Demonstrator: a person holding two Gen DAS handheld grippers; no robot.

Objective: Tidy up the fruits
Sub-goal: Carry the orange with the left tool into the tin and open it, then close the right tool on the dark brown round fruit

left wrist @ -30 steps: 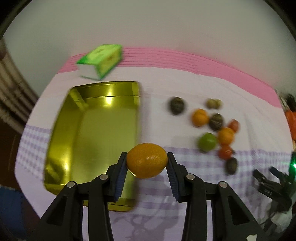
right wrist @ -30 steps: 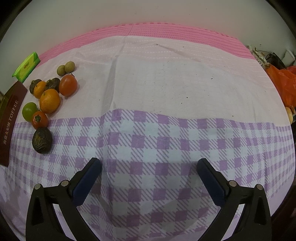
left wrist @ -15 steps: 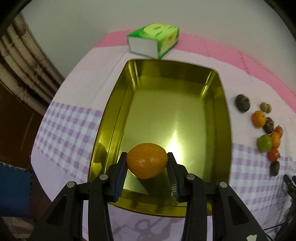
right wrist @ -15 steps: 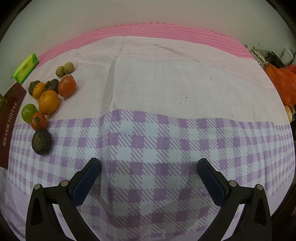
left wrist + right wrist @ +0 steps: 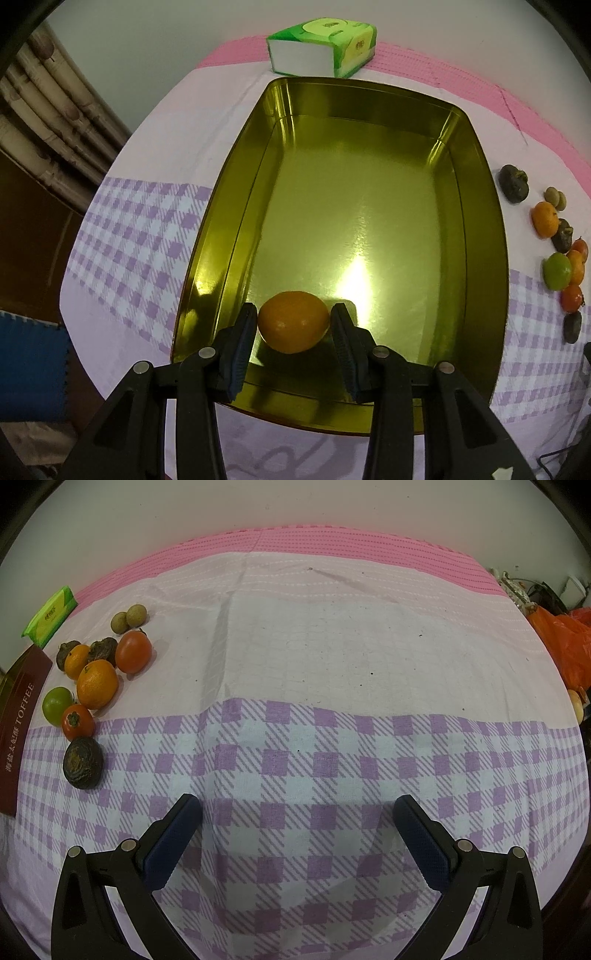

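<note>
On my left camera, the left gripper (image 5: 293, 325) has its jaws narrow, with the orange mandarin (image 5: 293, 321) sitting squarely between the blue pads; I see a sliver of gap on each side, so I cannot tell whether the pads press on it. The fruit is low inside the gold tin tray (image 5: 480, 155), near the tray's close end and a little toward its left wall, its reflection right under it on the shiny floor. Beyond the tray's far rim stands a green tissue pack (image 5: 321, 48). To the right of the tray, on the checked tablecloth (image 5: 122, 236), the remaining fruits (image 5: 557, 243) lie in a loose row.

On my right camera, that same cluster of fruits (image 5: 96, 679) lies at the far left, well apart from the right gripper (image 5: 297, 812), whose jaws stand wide with only the tablecloth (image 5: 332, 664) between them.
</note>
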